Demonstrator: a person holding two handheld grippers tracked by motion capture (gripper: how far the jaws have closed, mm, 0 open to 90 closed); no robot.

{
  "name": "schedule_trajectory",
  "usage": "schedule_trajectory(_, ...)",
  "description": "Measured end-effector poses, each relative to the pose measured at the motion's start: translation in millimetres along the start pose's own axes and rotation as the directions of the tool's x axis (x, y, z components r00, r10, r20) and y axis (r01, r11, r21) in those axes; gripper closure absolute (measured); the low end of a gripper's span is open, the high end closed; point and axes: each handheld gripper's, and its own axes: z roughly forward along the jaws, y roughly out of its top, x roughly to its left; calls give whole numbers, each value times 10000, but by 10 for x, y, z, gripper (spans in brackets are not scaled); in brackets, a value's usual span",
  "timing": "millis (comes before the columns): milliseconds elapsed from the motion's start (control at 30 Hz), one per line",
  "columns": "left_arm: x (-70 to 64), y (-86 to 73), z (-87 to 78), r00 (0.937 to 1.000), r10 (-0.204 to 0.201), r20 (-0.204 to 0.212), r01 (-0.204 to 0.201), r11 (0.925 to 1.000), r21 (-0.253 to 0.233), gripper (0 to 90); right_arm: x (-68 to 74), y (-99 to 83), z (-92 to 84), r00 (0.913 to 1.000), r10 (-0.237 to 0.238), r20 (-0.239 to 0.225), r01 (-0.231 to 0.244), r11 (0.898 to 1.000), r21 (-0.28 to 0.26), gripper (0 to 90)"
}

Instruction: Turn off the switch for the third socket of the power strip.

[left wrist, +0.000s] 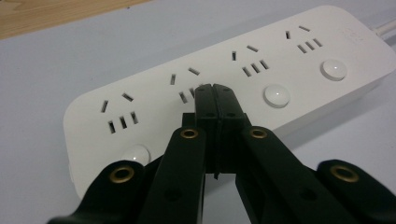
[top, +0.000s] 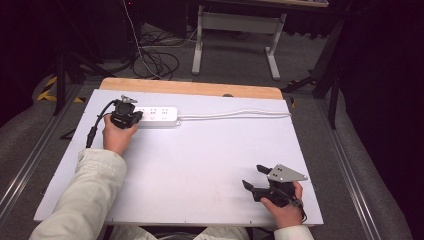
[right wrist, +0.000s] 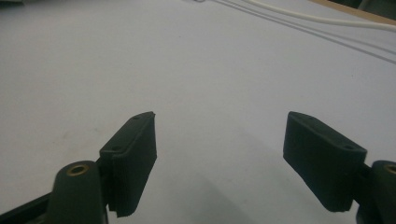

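White power strip (left wrist: 224, 79) with white round buttons, white cord (top: 235, 114), black tools (left wrist: 215, 100), pale lavender-white counter (top: 200, 165), cream sleeves (top: 85, 195).

Cream sleeves (top: 85, 200); black tools (top: 125, 116) with brass rivets (left wrist: 122, 174).

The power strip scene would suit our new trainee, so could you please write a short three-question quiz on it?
1. True or false: the left gripper, jaws pressed together, sits over the power strip.
2. How many round buttons show on the strip in the left gripper view?
3. The right gripper is: A) open over bare table; B) shut on the cord; C) on the strip.

Key: 1 true; 2 three; 3 A.
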Motion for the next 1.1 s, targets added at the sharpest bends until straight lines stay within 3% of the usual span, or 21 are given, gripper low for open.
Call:
schedule_trajectory(133,10,4,2,9996,-252,126,252,9997,38,900,-3,-2,0,10000,2,-8,-2,10000,16,264)
schedule_trajectory(433,4,10,0,9999,-158,58,157,9998,127,900,-3,-4,-3,10000,-6,-33,6,10000,-3,264)
schedule_trajectory(733,-42,14,4,9996,101,-275,-96,9998,191,900,0,-5,-7,10000,-28,-39,28,10000,4,264)
schedule_trajectory(867,-22,35,-57,9995,-313,49,311,9990,331,900,-2,-8,-9,10000,0,-17,0,10000,-17,264)
schedule_trajectory(933,-32,30,-107,9999,-79,152,75,9996,290,900,-7,-4,-7,10000,20,8,-20,10000,-23,264)
schedule_trajectory(1100,-56,76,-274,9986,-6,530,8,10000,-42,899,6,6,9,10000,-30,-3,30,10000,36,264)
